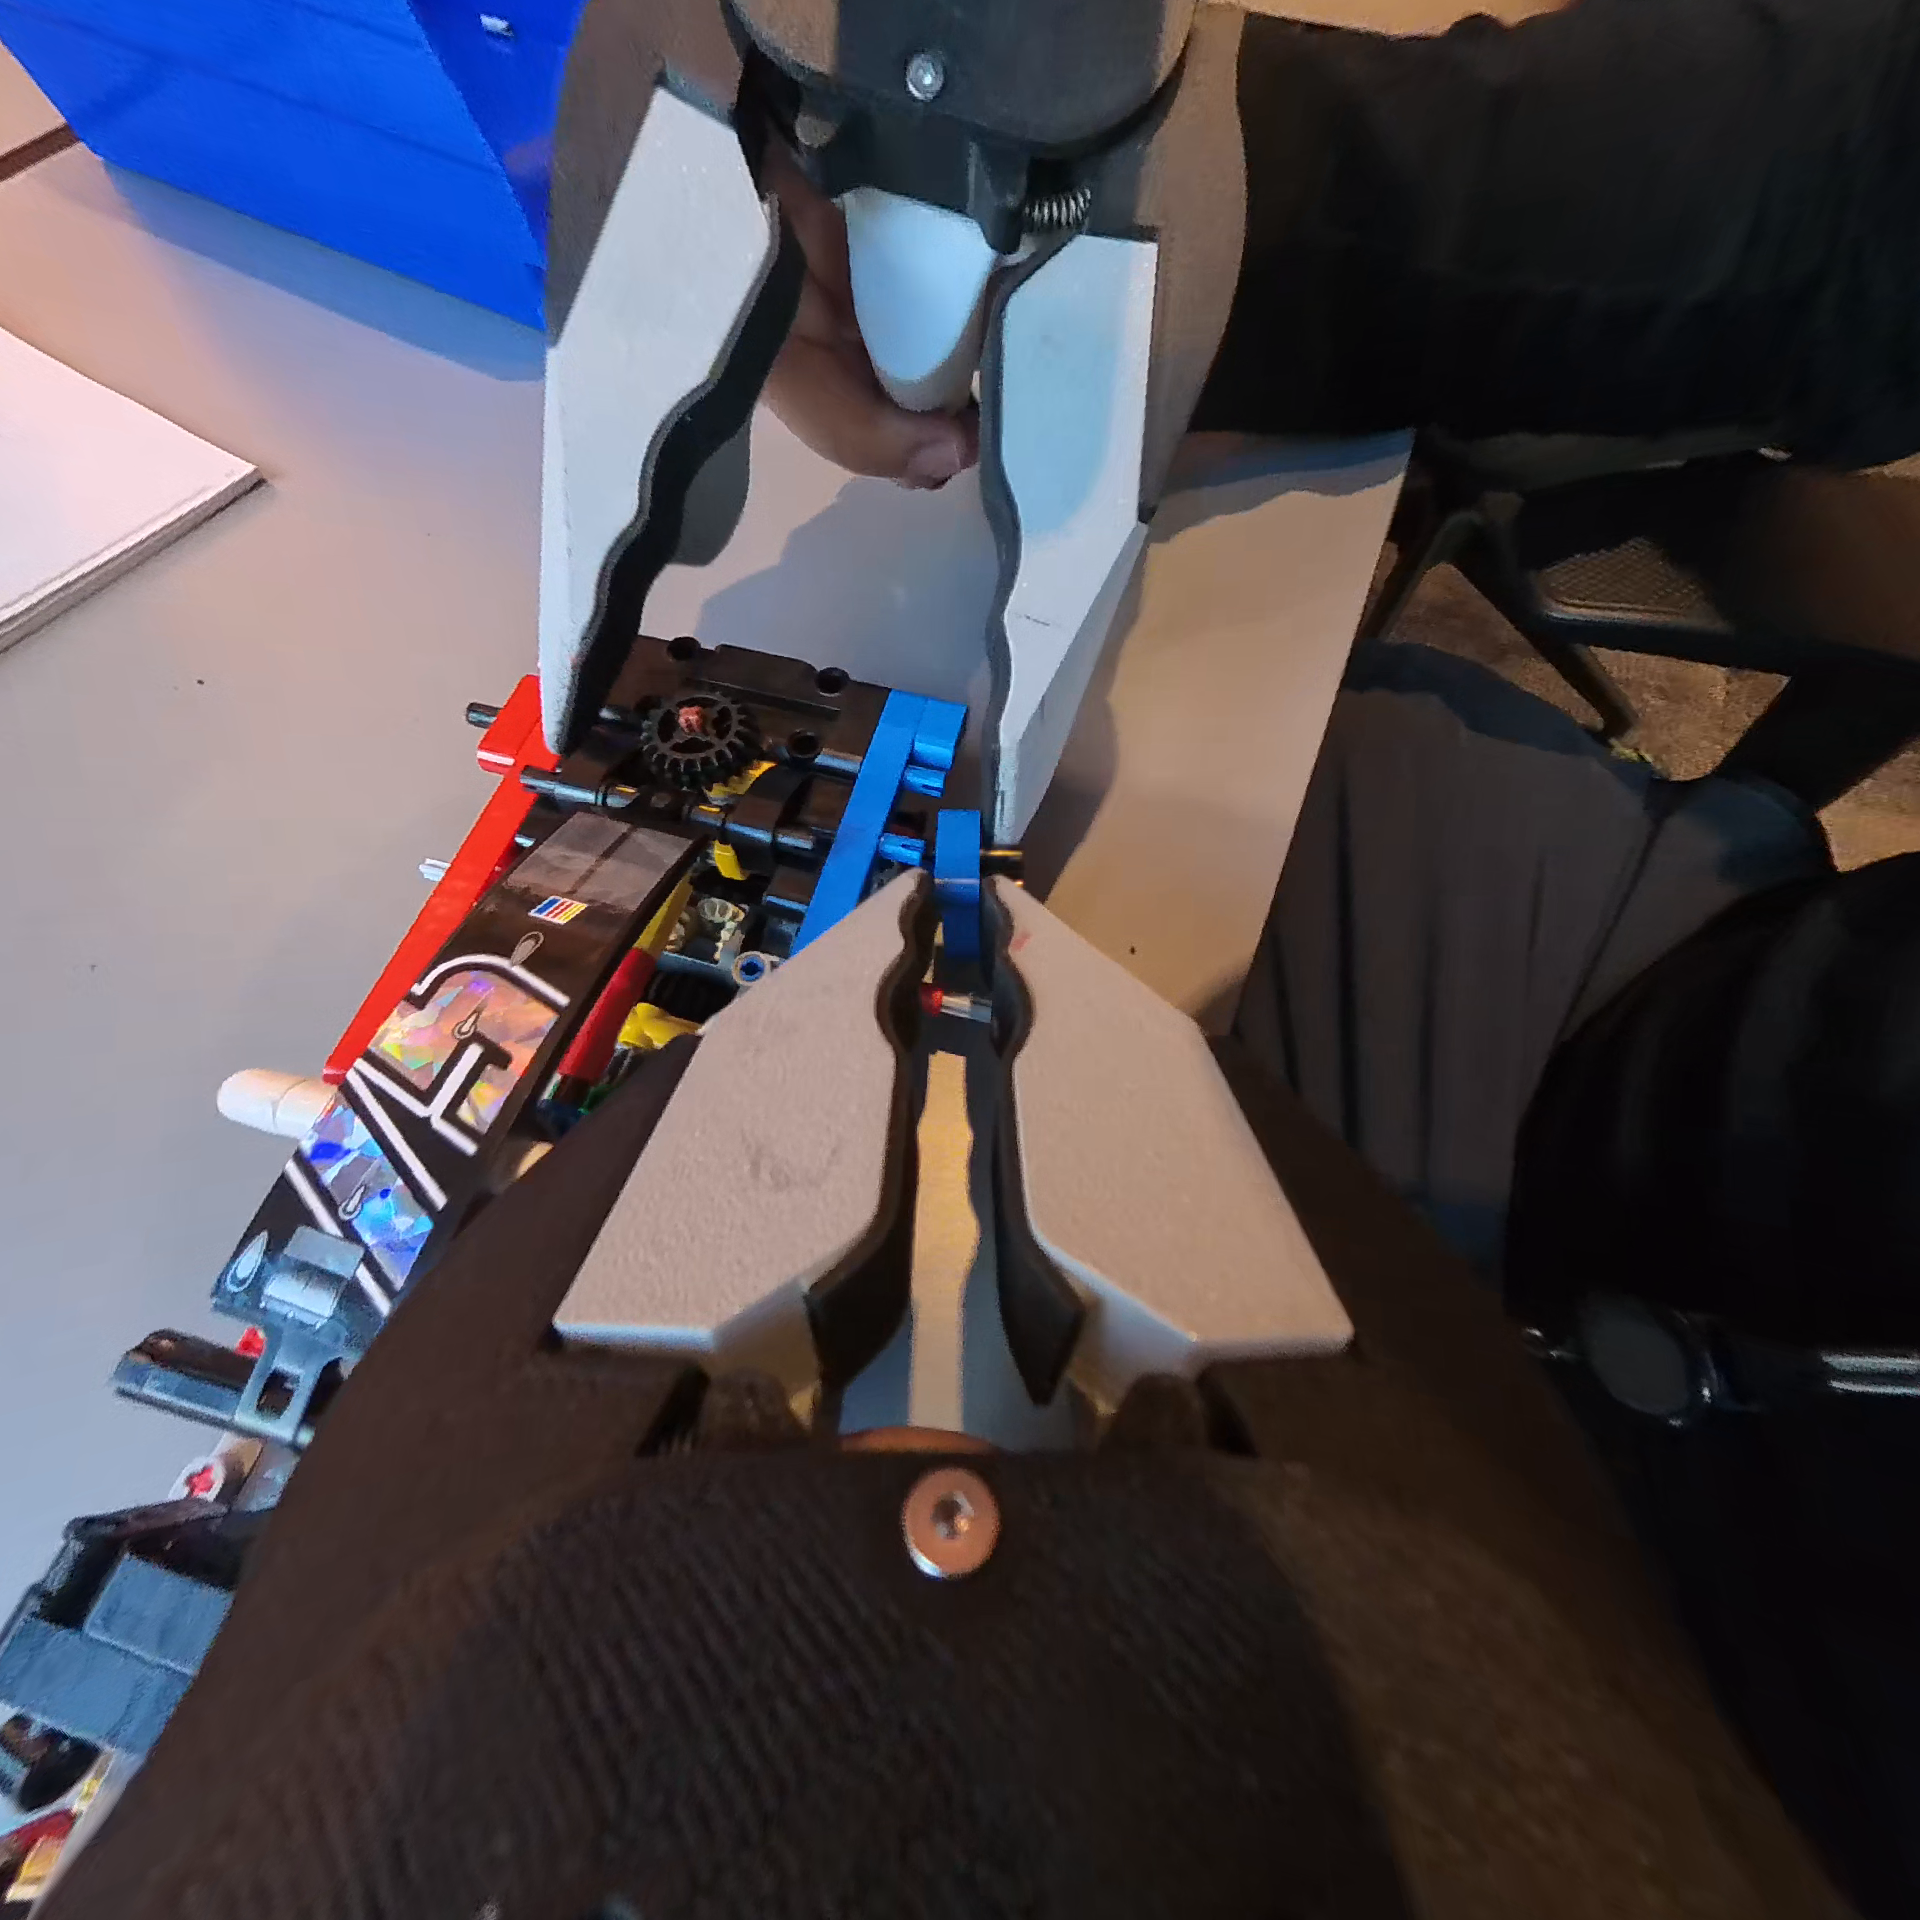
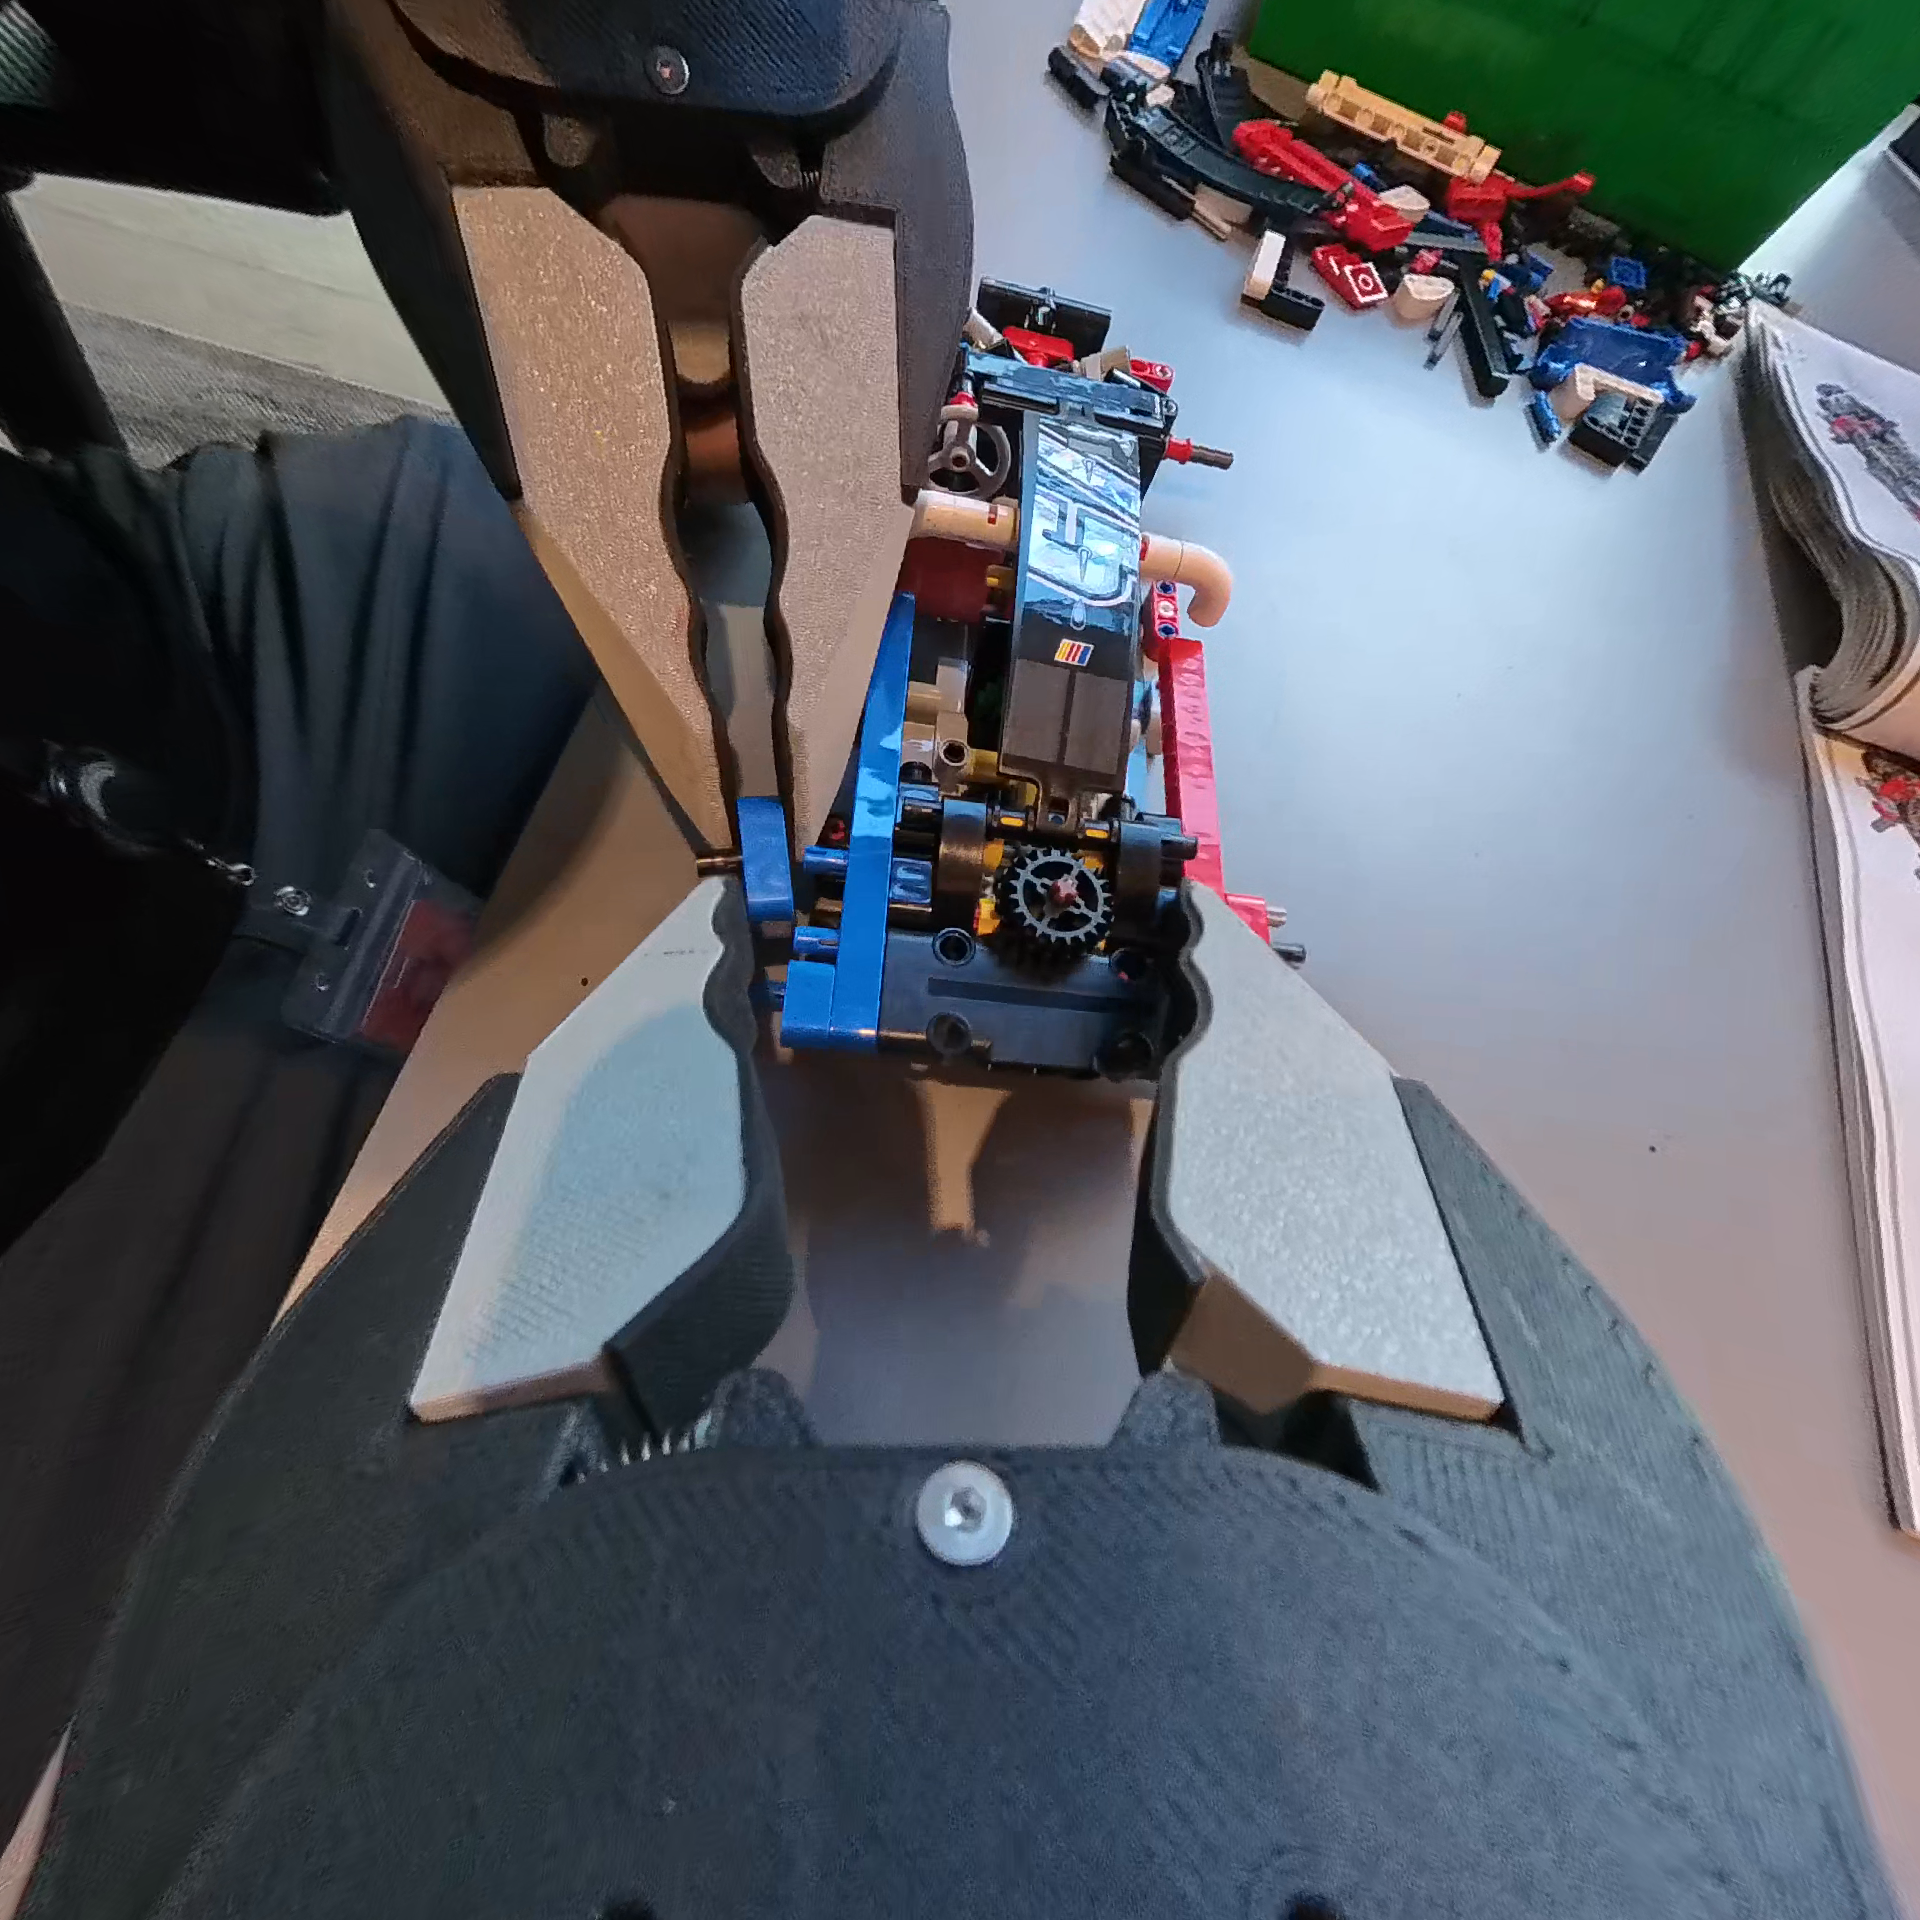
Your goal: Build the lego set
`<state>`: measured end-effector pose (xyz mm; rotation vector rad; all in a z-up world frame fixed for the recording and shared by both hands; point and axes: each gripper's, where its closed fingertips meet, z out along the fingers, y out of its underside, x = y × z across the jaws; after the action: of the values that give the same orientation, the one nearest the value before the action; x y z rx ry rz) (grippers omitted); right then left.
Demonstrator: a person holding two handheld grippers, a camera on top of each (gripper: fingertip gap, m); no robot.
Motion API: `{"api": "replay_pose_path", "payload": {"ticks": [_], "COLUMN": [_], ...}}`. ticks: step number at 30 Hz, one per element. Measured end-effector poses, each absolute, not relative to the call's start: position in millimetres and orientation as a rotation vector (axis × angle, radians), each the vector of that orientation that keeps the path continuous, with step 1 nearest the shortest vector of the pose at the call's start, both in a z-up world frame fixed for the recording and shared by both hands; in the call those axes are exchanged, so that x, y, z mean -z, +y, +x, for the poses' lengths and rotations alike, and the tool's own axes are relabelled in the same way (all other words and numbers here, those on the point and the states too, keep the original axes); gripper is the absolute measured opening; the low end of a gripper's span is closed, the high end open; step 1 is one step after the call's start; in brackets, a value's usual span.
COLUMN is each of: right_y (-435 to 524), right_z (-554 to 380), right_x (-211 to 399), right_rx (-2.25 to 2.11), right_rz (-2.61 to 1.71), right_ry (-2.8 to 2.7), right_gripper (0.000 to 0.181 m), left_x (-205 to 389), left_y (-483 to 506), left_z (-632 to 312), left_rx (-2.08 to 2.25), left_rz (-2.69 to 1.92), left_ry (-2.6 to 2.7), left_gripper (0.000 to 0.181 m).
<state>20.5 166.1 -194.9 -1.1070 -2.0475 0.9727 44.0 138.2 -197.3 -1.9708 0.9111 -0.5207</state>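
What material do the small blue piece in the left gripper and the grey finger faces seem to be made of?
Small blue piece: likely hard moulded plastic, smooth and slightly glossy, with clean rounded edges; the left hand-held gripper is shut on it. Grey finger faces: probably printed or moulded plastic, matte and finely grained, with black, wavy, rubber-like inner pads; that is uncertain.

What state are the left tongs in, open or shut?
Shut: left tongs pinch the small blue lego piece at the model's side, tips nearly meeting.
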Motion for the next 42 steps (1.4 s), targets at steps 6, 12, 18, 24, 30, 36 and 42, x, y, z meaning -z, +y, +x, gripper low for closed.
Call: {"api": "replay_pose_path", "payload": {"ticks": [6, 12, 18, 24, 30, 36, 42], "right_y": [165, 165, 164, 160, 160, 134, 134], "right_z": [21, 21, 23, 29, 42, 55, 55], "right_x": [195, 195, 195, 192, 170, 177, 184], "right_rx": [-0.994, -0.997, -1.011, -1.09, -1.097, -1.184, -1.175], "right_rz": [-1.069, -1.05, -1.042, -1.053, -1.008, -0.973, -0.999], "right_ry": [-2.023, -1.988, -1.987, -1.998, -1.925, -2.026, -2.055], "right_gripper": [0.072, 0.073, 0.074, 0.085, 0.06, 0.01, 0.004], "left_x": [198, 198, 197, 188, 182, 184, 188], "left_y": [140, 141, 139, 134, 138, 136, 137], "left_z": [44, 45, 48, 59, 59, 61, 60], "left_rx": [0.51, 0.507, 0.45, 0.489, 0.532, 0.521, 0.511], "left_rz": [-1.97, -1.978, -1.944, -1.889, -1.893, -1.873, -1.889], "left_ry": [0.898, 0.88, 0.969, 1.011, 0.924, 0.958, 0.954], "left_gripper": [0.006, 0.006, 0.006, 0.006, 0.005, 0.006, 0.006]}}
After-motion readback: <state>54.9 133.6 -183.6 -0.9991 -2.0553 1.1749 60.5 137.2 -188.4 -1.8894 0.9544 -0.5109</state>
